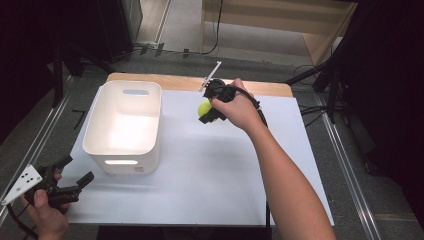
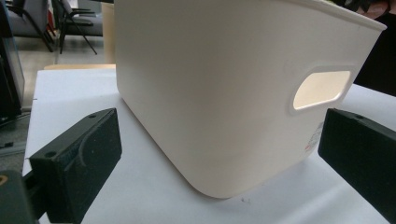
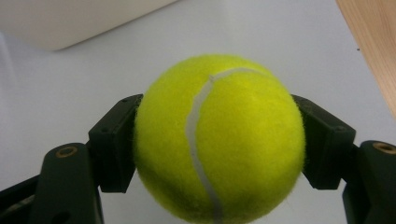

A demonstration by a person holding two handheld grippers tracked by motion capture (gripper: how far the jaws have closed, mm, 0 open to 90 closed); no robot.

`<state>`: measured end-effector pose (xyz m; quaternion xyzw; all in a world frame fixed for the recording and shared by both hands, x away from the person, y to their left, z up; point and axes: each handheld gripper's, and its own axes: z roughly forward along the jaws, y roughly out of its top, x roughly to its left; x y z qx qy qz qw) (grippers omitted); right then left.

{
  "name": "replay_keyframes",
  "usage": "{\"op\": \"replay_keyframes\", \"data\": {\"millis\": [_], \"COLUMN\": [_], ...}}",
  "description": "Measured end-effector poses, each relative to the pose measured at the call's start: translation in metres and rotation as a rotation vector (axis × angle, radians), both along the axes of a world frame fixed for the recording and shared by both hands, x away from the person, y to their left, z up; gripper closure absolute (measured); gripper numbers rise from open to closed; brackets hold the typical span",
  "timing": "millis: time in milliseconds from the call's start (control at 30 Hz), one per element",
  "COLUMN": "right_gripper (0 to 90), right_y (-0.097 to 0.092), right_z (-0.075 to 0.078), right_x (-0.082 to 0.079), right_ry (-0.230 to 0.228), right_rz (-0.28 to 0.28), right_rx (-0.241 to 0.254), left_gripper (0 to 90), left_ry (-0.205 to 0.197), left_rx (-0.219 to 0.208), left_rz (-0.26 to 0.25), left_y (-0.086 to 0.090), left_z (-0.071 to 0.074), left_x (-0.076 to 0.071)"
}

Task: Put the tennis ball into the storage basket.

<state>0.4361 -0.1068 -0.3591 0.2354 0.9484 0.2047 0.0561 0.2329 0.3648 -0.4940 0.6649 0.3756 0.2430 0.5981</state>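
Clamping the ball (image 3: 219, 140), right hand-held gripper (image 1: 212, 112) holds it above the counter (image 1: 210, 170), right of the bin (image 1: 100, 125); the hand covers much of the ball in the high view. Bin looks empty. Left hand-held gripper (image 1: 75, 175) jaws apart, near the bin's corner, holding nothing.

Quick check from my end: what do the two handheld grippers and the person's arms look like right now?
Both grippers are black, each with two blocky black jaws. The left gripper carries a grey three-cornered plate with dark dots on top. The right gripper has a thin pale plate at its far end and a black cable trailing back along the hand. Both forearms are bare; no sleeves, gloves or watch show.
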Motion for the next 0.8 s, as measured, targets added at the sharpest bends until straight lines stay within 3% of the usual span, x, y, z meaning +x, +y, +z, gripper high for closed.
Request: {"op": "replay_keyframes", "data": {"millis": [800], "right_gripper": [24.5], "right_y": [0.031], "right_z": [0.016], "right_x": [0.001], "right_ry": [-0.013], "right_rz": [0.054], "right_rx": [0.019], "left_gripper": [0.0], "left_ry": [0.002], "left_rx": [-0.014], "left_rz": [0.0], "left_y": [0.0], "left_z": [0.0], "left_x": [0.0]}}
